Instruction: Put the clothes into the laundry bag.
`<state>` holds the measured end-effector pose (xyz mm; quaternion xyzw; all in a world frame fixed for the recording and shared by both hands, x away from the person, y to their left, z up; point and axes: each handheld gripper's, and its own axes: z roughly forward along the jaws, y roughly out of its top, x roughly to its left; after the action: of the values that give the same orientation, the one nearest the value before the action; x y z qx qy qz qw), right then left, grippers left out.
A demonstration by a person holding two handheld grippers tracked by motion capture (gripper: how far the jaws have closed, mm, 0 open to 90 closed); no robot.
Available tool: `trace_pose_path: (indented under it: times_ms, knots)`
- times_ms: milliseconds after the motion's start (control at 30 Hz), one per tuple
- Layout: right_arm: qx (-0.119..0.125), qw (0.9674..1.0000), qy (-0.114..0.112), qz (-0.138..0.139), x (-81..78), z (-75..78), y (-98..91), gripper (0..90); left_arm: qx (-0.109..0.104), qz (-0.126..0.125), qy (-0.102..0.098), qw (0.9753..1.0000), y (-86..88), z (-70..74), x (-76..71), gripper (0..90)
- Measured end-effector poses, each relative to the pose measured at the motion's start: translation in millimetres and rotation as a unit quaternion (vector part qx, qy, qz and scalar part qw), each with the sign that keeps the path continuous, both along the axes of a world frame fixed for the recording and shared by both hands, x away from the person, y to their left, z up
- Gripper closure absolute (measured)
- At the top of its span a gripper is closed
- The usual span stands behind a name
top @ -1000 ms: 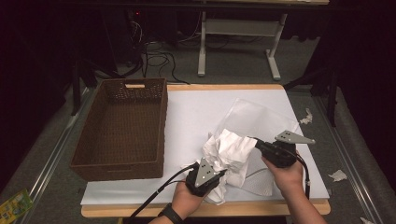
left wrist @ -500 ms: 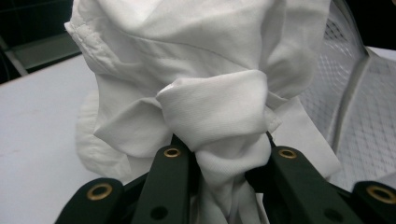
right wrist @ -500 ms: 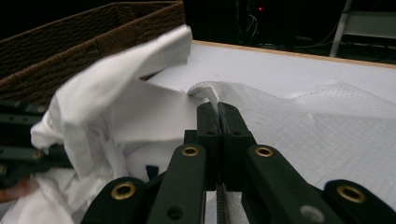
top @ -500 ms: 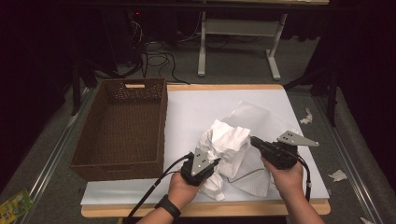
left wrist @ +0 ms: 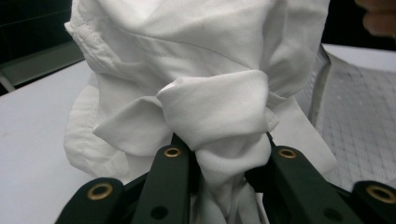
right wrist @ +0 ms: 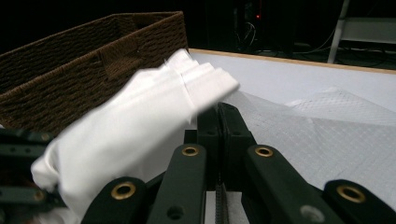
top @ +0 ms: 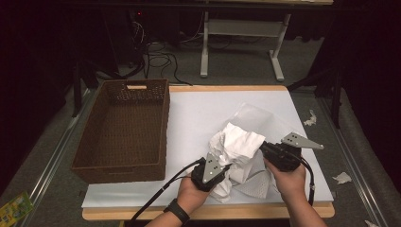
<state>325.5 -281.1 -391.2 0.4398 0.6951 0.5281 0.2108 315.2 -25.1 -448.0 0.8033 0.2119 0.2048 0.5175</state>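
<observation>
Left hand-held gripper (left wrist: 219, 154) clamps the white cloth (top: 239, 146); right hand-held gripper (right wrist: 218, 112) pinches shut beside it.

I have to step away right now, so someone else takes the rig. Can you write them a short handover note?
Left claw: shut on a bunch of the white shirt.
Right claw: jaws shut at the mesh bag; what it pinches I cannot tell.
Shirt and bag sit at the near right of the table; the wicker basket at the left has nothing in it.
Done: both grips taken.
Left: probably getting the shirt into the bag.
</observation>
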Motion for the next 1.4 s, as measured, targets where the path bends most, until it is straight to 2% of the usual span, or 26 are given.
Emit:
trace_pose_path:
  times_ms: [100,200,267,300,333,400,500,567,600,667,733,833,933,1100,1200,1400]
  knots:
    - [0.003,1.0,0.002,0.001,-0.8,-0.1,-1.1,89.2,0.031,-0.007,0.008,0.9995,-9.6,-8.0,0.1,76.1]
    - [0.002,1.0,0.001,0.003,-2.1,0.3,-1.5,89.3,0.042,-0.003,0.02,0.9989,-13.9,-10.1,2.6,75.7]
    - [0.004,1.0,-0.002,0.003,-3.6,1.3,-1.7,89.2,0.045,-0.005,0.036,0.9983,-16.0,-10.4,5.9,74.5]
    - [0.004,1.0,-0.003,0.004,-4.2,1.7,-1.9,89.2,0.043,-0.005,0.037,0.9984,-15.7,-9.7,6.2,73.2]
    - [0.003,1.0,-0.002,0.005,-4.4,1.7,-2.1,89.2,0.036,-0.008,0.04,0.9985,-14.9,-8.8,6.5,70.5]
    - [0.003,1.0,0.0,0.003,-4.7,1.1,-2.5,89.2,0.018,-0.017,0.048,0.9986,-11.6,-6.1,5.8,57.3]
    - [0.002,1.0,-0.002,0.004,-4.6,0.4,-3.3,89.2,-0.004,-0.019,0.033,0.9993,-7.1,-1.9,0.0,38.3]
    - [0.003,1.0,0.0,0.003,-4.6,0.2,-2.8,89.2,-0.021,-0.018,0.032,0.9991,-4.0,3.5,-3.5,26.5]
    - [0.003,1.0,0.0,0.003,-4.7,0.4,-2.5,89.2,-0.03,-0.018,0.031,0.9989,-2.7,5.8,-4.7,23.3]
    - [0.002,1.0,-0.001,0.004,-4.8,0.7,-2.3,89.2,-0.046,-0.015,0.029,0.9984,-0.8,9.6,-5.7,21.1]
    - [0.003,1.0,-0.001,0.004,-4.9,0.7,-2.1,89.1,-0.072,-0.018,0.03,0.9968,-0.4,14.9,-5.4,20.8]
    - [0.002,1.0,-0.001,0.004,-4.9,0.5,-1.9,89.2,-0.071,-0.017,0.018,0.9971,-8.5,21.5,-3.6,21.0]
    - [0.001,1.0,-0.001,0.005,-4.8,-0.1,-1.5,89.2,-0.07,-0.012,0.018,0.9973,-22.2,24.5,2.6,21.0]
    - [0.003,1.0,0.001,0.009,-4.9,-1.3,-0.8,89.2,-0.07,0.004,0.025,0.9972,-38.1,27.0,11.9,27.4]
    - [0.003,0.9999,0.002,0.01,-5.0,-1.6,-0.2,89.2,-0.062,0.01,0.024,0.9977,-44.3,26.7,14.2,38.4]
    - [0.003,0.9999,0.0,0.016,-5.3,-1.5,1.9,89.2,-0.068,0.009,0.03,0.9972,-45.3,23.1,17.8,79.0]
